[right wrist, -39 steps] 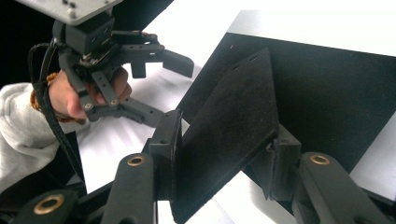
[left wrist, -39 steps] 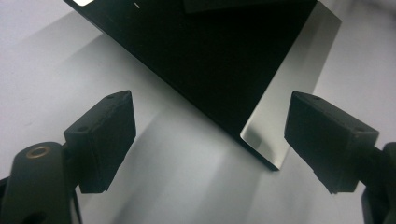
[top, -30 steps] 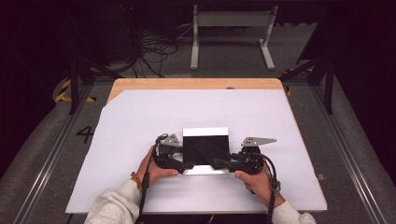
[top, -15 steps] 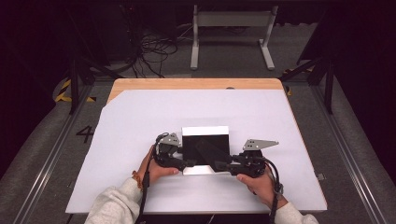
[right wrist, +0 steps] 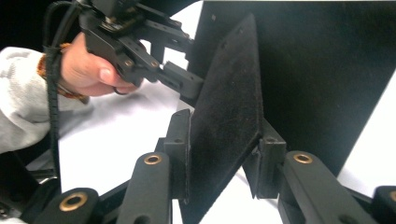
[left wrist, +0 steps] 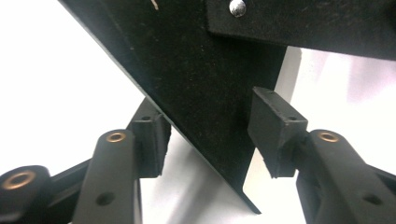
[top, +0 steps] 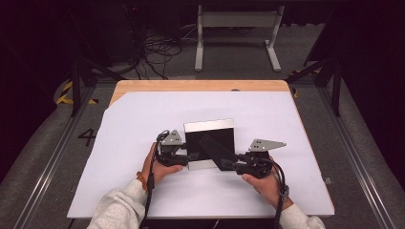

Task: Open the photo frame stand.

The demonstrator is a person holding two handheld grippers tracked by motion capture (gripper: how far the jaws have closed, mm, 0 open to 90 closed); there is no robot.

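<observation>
A white sheet covers the table under both tongs. Nearest, the right gripper is clamped on a black felt-faced panel, its jaws having just been tightening. The panel's long axis slants up and away from those tongs toward the left gripper. That one's jaws have just been closing around the panel's far edge — one pad looks clear of it, the other is hidden behind. Beyond lies a dark board; whether panel and board join is hard to tell.

High view overlooks the table; gripper views sit close-up.
</observation>
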